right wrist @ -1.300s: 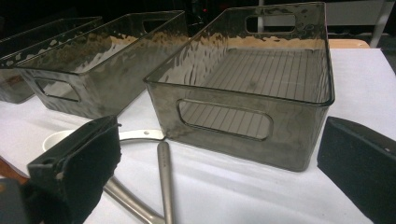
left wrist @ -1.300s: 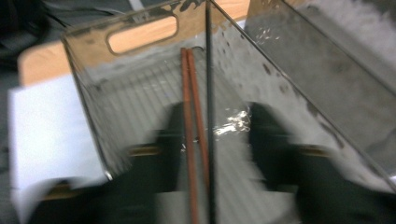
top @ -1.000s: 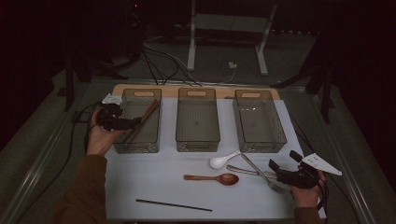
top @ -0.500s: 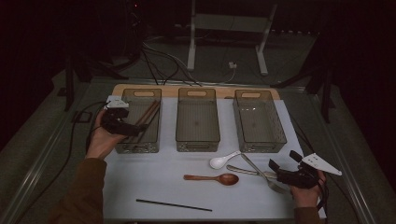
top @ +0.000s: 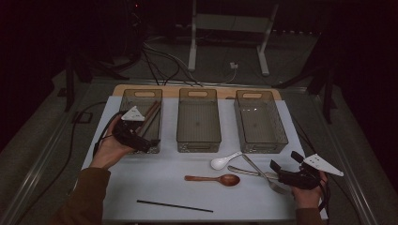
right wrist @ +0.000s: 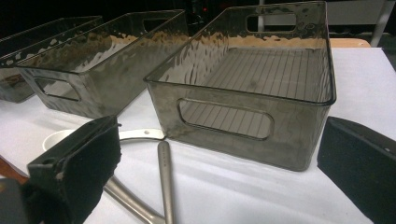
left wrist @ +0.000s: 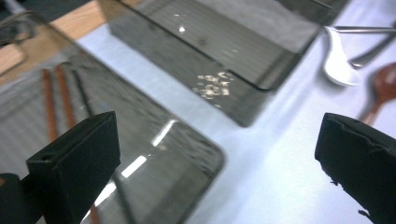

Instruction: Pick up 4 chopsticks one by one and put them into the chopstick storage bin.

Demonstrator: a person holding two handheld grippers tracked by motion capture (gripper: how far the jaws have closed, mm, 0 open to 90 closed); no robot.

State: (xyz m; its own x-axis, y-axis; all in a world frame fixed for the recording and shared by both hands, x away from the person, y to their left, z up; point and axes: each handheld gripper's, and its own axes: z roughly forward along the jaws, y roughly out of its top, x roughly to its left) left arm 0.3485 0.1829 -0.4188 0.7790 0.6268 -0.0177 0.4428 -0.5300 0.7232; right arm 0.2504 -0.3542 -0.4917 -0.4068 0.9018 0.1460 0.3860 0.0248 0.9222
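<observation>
Three bins stand in a row on the surface (top: pixel 155 187): the left bin (top: pixel 157 96), holding chopsticks (top: pixel 149 117), the middle bin (top: pixel 198 121) and the right bin (top: pixel 259 122). Before them lie a ladle (top: pixel 224 161), a spoon (top: pixel 213 178), a fork (top: pixel 263 172) and, nearest, a lone chopstick (top: pixel 174 206).

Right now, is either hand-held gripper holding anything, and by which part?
Nothing is held. The left hand-held gripper and right hand-held gripper both have their jaws apart and bare.

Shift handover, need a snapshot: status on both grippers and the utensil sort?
Left gripper open over left bin, chopsticks inside. Right gripper open, empty, by metal utensils. Black chopstick on the mat, nothing blocking.
</observation>
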